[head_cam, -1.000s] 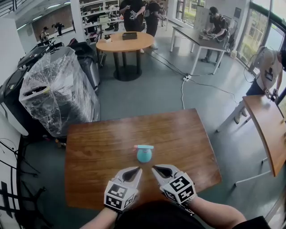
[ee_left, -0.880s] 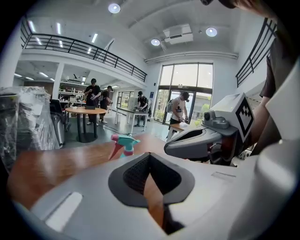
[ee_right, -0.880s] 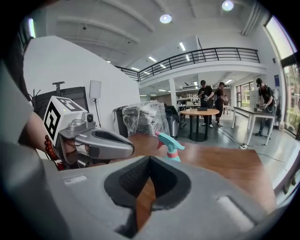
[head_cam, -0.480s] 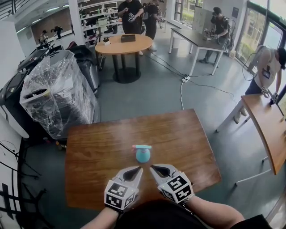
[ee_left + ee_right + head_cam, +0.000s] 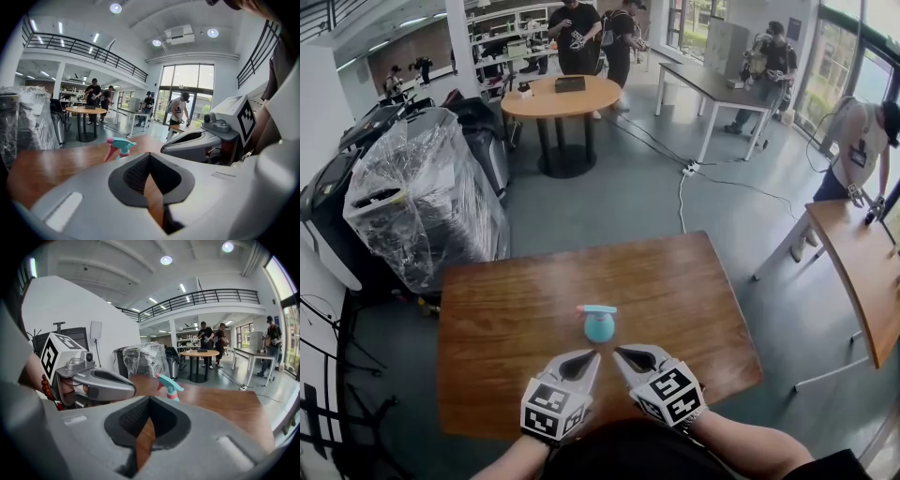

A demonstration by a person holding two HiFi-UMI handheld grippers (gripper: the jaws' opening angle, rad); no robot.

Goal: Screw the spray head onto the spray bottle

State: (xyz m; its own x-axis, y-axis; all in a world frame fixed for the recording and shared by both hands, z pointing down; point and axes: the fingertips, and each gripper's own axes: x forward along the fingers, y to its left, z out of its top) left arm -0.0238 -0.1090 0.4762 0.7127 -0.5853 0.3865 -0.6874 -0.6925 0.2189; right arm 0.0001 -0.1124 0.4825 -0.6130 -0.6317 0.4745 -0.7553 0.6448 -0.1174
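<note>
Surface of brown wood (image 5: 506, 309) stands in front of the person, bare except for one small bottle near its middle. Off its far left corner stands a bulky machine wrapped in clear plastic (image 5: 422, 202), and further back a round table (image 5: 544, 98) with people standing behind it.

Over the near edge of the surface the person holds both tools low, side by side and angled in towards each other. The left tongs (image 5: 588, 355) are clenched, the two halves pressed together with nothing caught between them. The right tongs (image 5: 622, 353) are clenched just the same and empty too. Their tips sit near one another without touching.

Just beyond those tips, between them and a little further out, the spray bottle (image 5: 600, 328) stands upright on the wood, round and light blue, touched by neither tool. The spray head (image 5: 598, 308), teal with a pink trigger, sits on top of it. Whether it is threaded down tight, I cannot tell.
</note>
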